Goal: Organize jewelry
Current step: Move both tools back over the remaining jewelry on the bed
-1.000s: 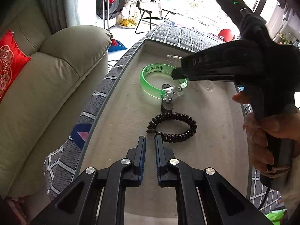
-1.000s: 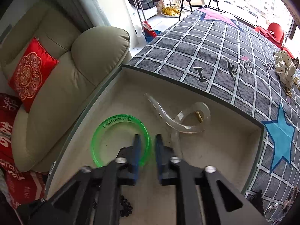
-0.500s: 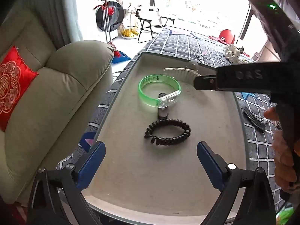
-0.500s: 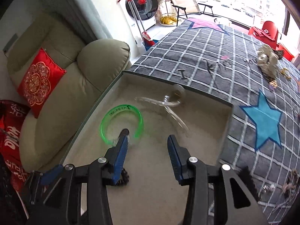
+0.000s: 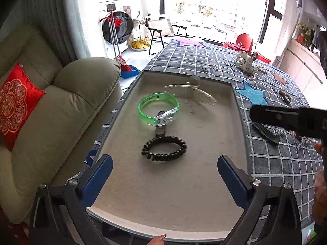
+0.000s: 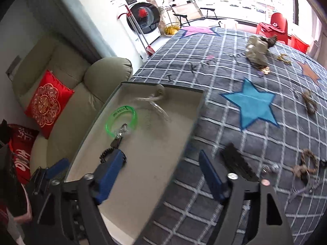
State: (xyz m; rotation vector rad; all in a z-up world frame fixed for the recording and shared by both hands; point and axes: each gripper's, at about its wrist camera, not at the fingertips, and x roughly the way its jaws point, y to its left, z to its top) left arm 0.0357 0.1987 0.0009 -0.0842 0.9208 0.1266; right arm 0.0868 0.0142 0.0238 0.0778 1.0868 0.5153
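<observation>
Both hand-held grippers stand apart with nothing between their pads, jaws having just been opening: my left hand-held gripper (image 5: 164, 173) hangs over the near end of the beige tray (image 5: 204, 183), my right hand-held gripper (image 6: 161, 173) over its right rim. Inside I see the green bangle (image 5: 158, 109), a clear hair claw (image 5: 191, 92) behind it and a black coil hair tie (image 5: 163, 148) nearest. More jewelry lies scattered on the checked surface (image 6: 224, 65).

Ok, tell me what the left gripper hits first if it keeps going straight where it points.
Most likely the black coil band: it lies on the tray floor, centred ahead of the open, empty left gripper. Depth is uncertain, so it might meet bare floor just short of it.
</observation>
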